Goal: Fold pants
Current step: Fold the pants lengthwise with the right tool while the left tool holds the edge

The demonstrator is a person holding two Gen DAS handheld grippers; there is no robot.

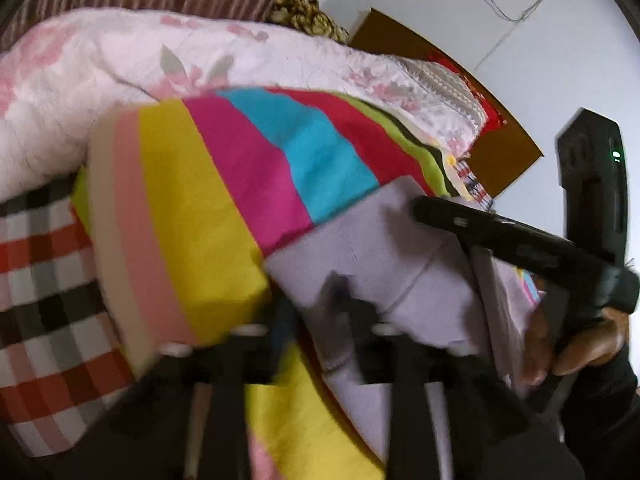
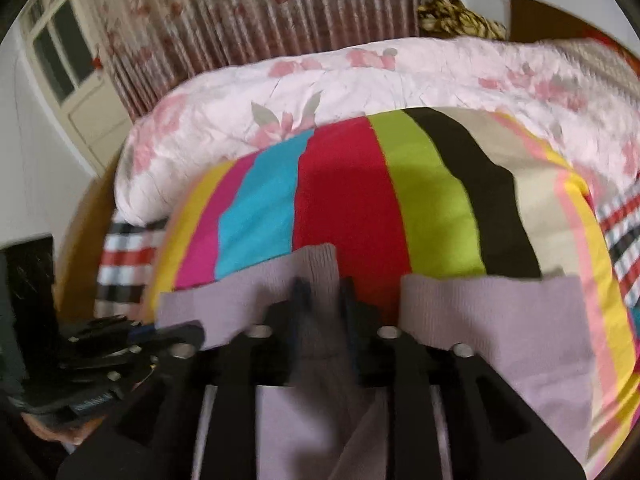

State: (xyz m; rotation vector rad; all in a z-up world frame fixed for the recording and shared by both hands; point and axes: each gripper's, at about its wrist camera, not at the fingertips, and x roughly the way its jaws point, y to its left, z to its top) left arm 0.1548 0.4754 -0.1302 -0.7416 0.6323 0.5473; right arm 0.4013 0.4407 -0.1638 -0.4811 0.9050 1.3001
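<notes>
Both views are smeared by motion blur, so you can read no label or writing anywhere. Your right hand-held gripper has a raised fold of the lilac pants between its fingers; whether the pads press it, you cannot tell. Your left hand-held gripper stands apart over the pants' edge, which lies on the striped sheet of the bed just ahead.

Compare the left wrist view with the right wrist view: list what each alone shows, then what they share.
Only the left wrist view shows the right gripper from outside, a hand on its handle, and a red cloth by the headboard.

Only the right wrist view shows the panelled door and the left gripper from outside.

Both show the lilac pants, striped sheet, floral quilt and plaid blanket.
</notes>
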